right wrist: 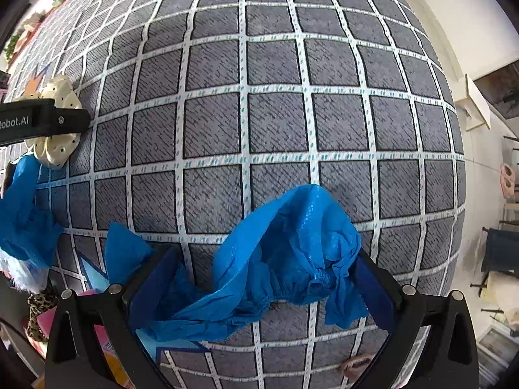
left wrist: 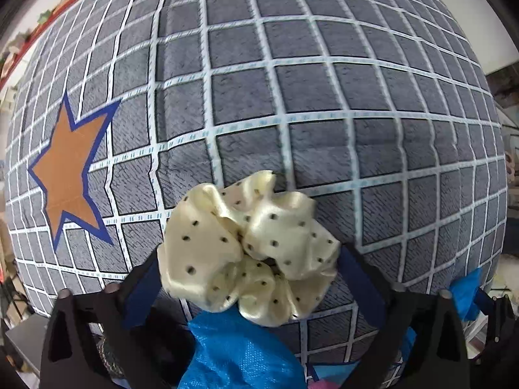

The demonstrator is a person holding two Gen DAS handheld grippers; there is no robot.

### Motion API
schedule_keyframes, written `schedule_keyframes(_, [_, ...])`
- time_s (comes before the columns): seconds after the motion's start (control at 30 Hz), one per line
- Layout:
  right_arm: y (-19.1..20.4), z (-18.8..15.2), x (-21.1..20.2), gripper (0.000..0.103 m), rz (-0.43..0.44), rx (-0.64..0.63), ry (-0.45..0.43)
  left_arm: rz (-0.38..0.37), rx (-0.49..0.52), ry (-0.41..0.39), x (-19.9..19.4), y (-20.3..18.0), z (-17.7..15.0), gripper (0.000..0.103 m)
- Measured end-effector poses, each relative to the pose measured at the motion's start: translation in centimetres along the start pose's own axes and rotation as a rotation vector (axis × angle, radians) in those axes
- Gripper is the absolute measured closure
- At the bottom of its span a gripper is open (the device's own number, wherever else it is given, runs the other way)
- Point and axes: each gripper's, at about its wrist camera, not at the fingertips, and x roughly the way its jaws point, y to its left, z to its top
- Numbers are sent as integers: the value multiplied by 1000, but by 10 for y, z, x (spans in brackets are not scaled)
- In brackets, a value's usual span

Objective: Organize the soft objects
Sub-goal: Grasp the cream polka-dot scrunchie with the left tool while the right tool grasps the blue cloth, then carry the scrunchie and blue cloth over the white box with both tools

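My left gripper (left wrist: pixel 249 259) is shut on a cream satin scrunchie with dark dots (left wrist: pixel 246 249), held over the grey checked bed cover (left wrist: pixel 292 97). The same scrunchie (right wrist: pixel 58 123) and the left gripper's black finger (right wrist: pixel 42 120) show at the far left of the right wrist view. My right gripper (right wrist: pixel 269 272) is shut on a blue plastic shoe cover (right wrist: pixel 285 259), which hangs crumpled between the fingers above the cover (right wrist: pixel 275 113).
Another blue shoe cover (left wrist: pixel 233 353) lies just below the scrunchie; it also shows in the right wrist view (right wrist: pixel 22 210). An orange star (left wrist: pixel 68 168) is printed on the cover. A leopard scrunchie (right wrist: pixel 39 314) and a brown hair tie (right wrist: pixel 353 364) lie near the front edge.
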Motion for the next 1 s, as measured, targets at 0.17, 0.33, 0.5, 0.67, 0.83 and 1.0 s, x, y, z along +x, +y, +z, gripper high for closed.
schedule_keyframes(0.17, [17, -10, -12, 33, 5, 9, -18, -22, 94, -50, -16, -20, -7, 62])
schedule_keyframes(0.33, [22, -14, -29, 78, 49, 8, -39, -81, 96, -110, -42, -23, -13, 74])
schedule_keyframes(0.5, [6, -19, -53, 78, 155, 111, -70, -152, 91, -218, -89, -10, -20, 74])
schedule_keyframes(0.67, [-2, -32, -84, 78, 208, 150, -102, -156, 102, -281, -124, 15, -40, 74])
schedule_keyframes(0.83, [-8, -52, -105, 78, 223, 168, -131, -111, 157, -309, -146, 23, -85, 74])
schedule_keyframes(1.0, [-6, -74, -114, 78, 228, 175, -153, -115, 167, -279, -147, 27, -130, 74])
